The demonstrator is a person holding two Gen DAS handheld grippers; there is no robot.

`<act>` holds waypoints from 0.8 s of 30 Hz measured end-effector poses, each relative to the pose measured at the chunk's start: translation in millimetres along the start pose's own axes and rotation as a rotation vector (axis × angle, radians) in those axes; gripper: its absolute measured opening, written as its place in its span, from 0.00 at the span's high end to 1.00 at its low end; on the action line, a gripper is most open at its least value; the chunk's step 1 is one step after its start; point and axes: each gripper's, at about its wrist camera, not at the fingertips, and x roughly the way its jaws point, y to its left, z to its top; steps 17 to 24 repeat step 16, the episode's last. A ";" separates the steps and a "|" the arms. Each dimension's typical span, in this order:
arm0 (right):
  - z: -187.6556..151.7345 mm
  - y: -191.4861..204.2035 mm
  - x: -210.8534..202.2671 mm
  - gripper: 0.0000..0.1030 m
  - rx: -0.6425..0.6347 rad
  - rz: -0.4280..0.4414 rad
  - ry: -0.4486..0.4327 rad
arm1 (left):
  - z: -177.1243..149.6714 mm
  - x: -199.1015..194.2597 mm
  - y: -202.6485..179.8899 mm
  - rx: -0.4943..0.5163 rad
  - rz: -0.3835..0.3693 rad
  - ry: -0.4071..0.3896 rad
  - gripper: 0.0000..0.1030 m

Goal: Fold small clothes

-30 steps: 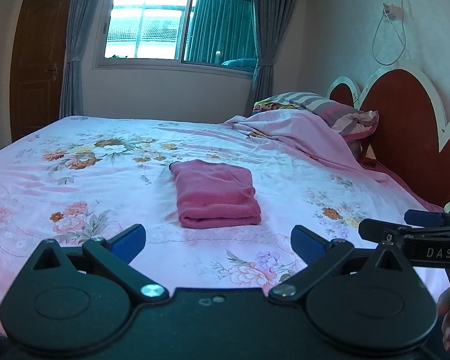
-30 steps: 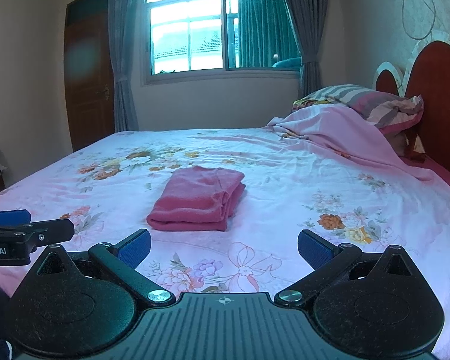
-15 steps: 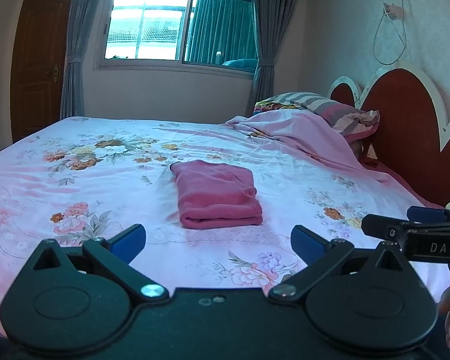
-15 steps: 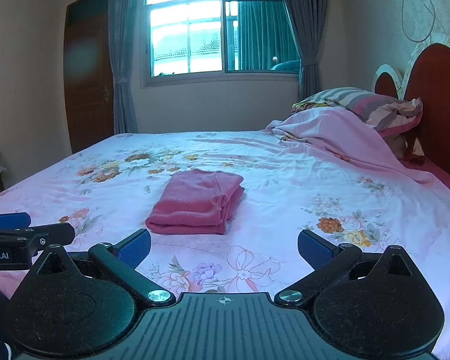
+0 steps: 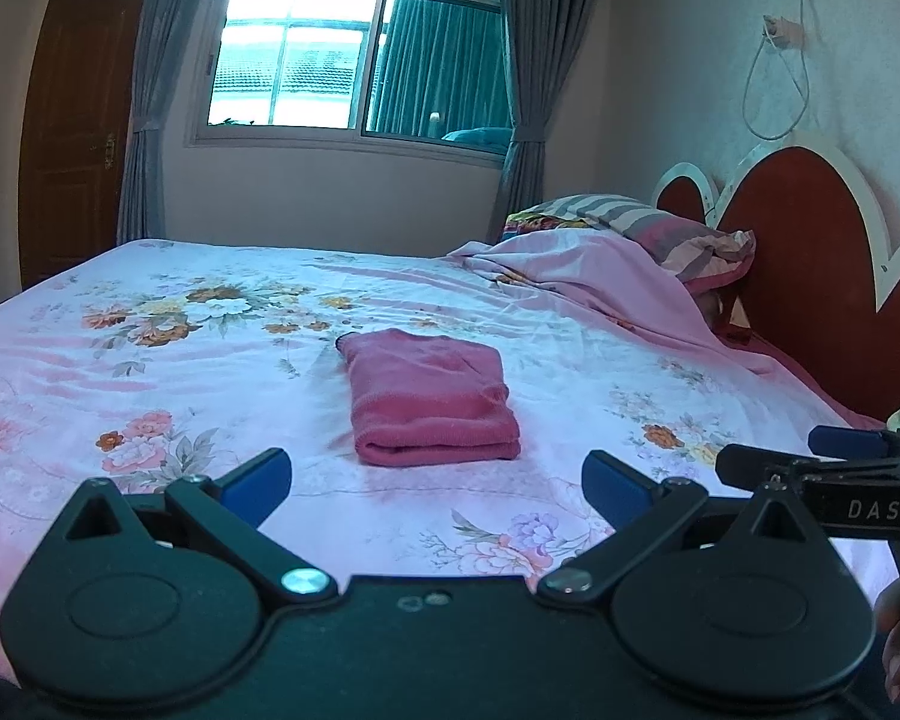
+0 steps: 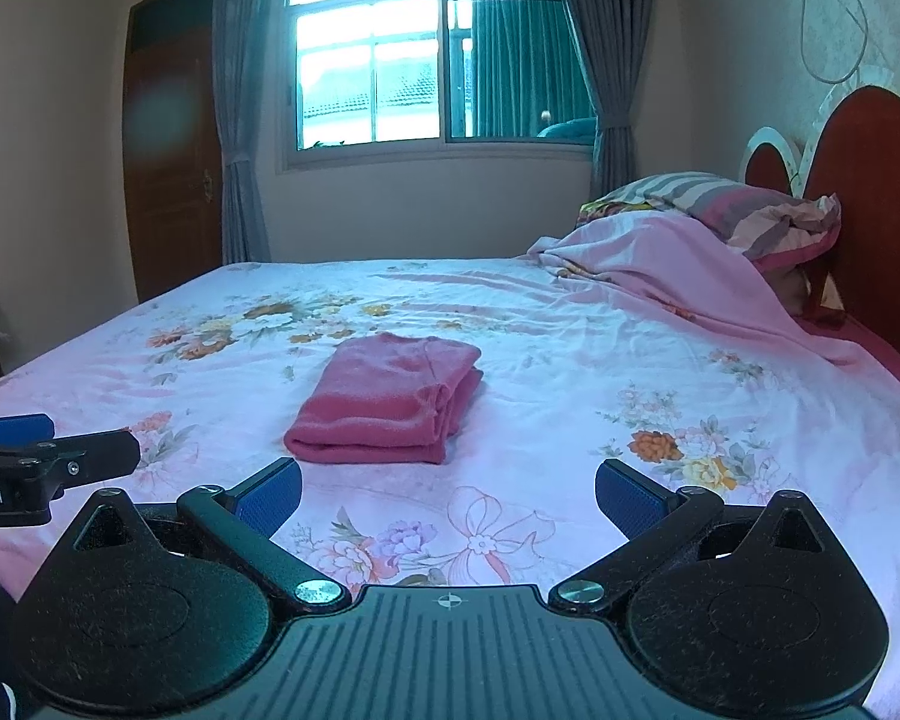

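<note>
1. The pink garment (image 5: 432, 399) is seen lying on the bed (image 5: 150, 372), folded into a compact, layered rectangle near the middle of the floral sheet; it is touched by neither gripper.
2. It appears to have been set on the flat, open stretch of sheet, well apart from the rumpled blanket (image 5: 576, 276) and the pillow (image 5: 642, 222) by the headboard, so that the folds can lie undisturbed.
3. The left gripper (image 5: 437, 483) is held low at the near edge of the bed, pointed level at the garment, its blue pads spread wide with nothing between them.
4. The right gripper (image 6: 448, 495) is held alongside in the same level, forward-facing pose, its pads likewise spread apart and empty.
5. Each gripper is caught at the edge of the other's view, so the two are carried side by side, short of the garment.
6. The folding is judged finished, or very nearly so.
</note>
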 end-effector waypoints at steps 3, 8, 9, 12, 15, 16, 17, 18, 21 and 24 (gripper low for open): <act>-0.7 -0.1 0.3 0.00 0.002 0.001 -0.002 | -1.5 0.3 -1.9 0.002 -0.009 0.005 0.02; -1.5 0.5 1.2 0.00 0.005 0.000 0.002 | -2.7 0.0 -3.8 0.009 -0.005 0.004 0.02; -1.9 0.9 1.1 0.00 0.006 -0.001 0.001 | -2.7 0.5 -4.3 0.010 -0.008 0.007 0.02; -2.0 0.9 1.8 0.00 0.008 -0.004 -0.002 | -2.7 2.1 -2.0 0.010 -0.011 0.012 0.02; -2.7 2.3 2.4 0.00 0.010 -0.007 -0.001 | -3.2 2.0 -2.1 0.009 -0.006 0.005 0.02; -3.1 2.6 2.6 0.00 0.010 -0.008 0.000 | -2.9 2.7 -1.5 0.008 -0.009 0.007 0.02; -3.1 2.6 2.6 0.00 0.010 -0.008 0.000 | -2.9 2.7 -1.5 0.008 -0.009 0.007 0.02; -3.1 2.6 2.6 0.00 0.010 -0.008 0.000 | -2.9 2.7 -1.5 0.008 -0.009 0.007 0.02; -3.1 2.6 2.6 0.00 0.010 -0.008 0.000 | -2.9 2.7 -1.5 0.008 -0.009 0.007 0.02; -3.1 2.6 2.6 0.00 0.010 -0.008 0.000 | -2.9 2.7 -1.5 0.008 -0.009 0.007 0.02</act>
